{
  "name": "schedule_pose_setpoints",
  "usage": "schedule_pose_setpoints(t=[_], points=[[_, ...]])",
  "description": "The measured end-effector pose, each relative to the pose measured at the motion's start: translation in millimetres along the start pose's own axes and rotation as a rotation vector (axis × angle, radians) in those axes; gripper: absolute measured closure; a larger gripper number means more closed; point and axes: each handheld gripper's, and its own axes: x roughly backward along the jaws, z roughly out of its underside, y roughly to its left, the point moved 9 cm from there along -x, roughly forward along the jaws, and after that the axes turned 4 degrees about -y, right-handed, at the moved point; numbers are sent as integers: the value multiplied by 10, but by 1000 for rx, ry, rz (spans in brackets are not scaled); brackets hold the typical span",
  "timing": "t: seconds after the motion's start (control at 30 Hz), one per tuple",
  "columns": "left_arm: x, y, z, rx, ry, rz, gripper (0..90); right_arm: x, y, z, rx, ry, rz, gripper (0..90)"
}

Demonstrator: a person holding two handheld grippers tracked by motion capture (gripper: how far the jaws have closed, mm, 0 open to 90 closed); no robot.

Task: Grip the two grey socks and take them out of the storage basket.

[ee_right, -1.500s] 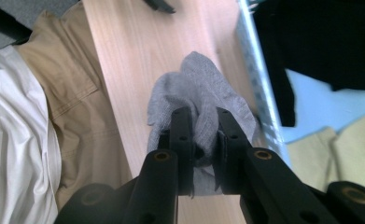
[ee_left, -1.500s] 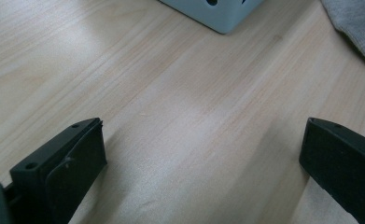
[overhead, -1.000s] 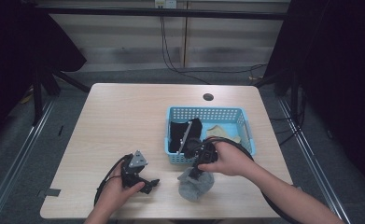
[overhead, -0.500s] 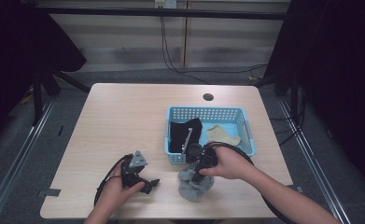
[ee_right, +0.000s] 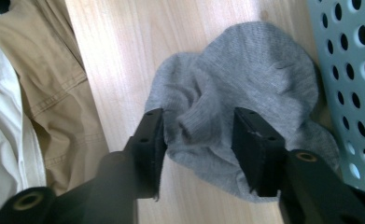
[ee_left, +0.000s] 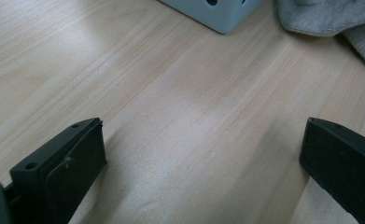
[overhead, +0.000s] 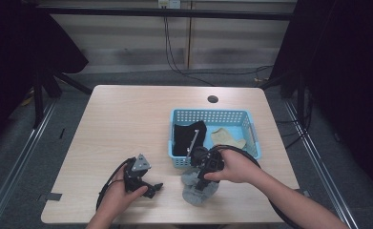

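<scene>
Grey sock (ee_right: 245,102): lying crumpled on the wooden table (overhead: 117,124) at the near edge, right against the front wall of the blue basket (overhead: 251,117); in the high view I see it at (overhead: 193,188).
Right gripper (ee_right: 198,135): my jaws stand partly open either side of a raised fold of the grey sock, pads touching or nearly touching the cloth; I can't call it a closed grip. High view puts it at (overhead: 204,179), pointing down at the sock.
Right hand (overhead: 234,167): wrapped round the gripper body, forearm coming in from bottom right.
Left gripper (ee_left: 201,154): jaws wide open, nothing between them, just bare table; low over the wood. High view has it at (overhead: 150,188), front left of the table, well apart from the sock.
Left hand (overhead: 122,195): holding that gripper, cable looping beside it.
Basket contents: black cloth (overhead: 189,138) in the left half, a tan cloth (overhead: 227,138) in the right half.
Left gripper view extras: basket corner (ee_left: 217,11) at top, grey sock edge (ee_left: 329,16) top right.
Right gripper view extras: tan trousers (ee_right: 45,70) beyond the table edge.
</scene>
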Motion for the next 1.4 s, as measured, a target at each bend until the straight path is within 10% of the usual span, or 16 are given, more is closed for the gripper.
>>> schedule_pose_setpoints(t=[0.5,1.4], points=[[3,-3,3,3,1,-1,0,195,-45,31,63,-54,107,191],[3,0,3,2,0,-4,0,364,-102,454,21,-43,121,194]])
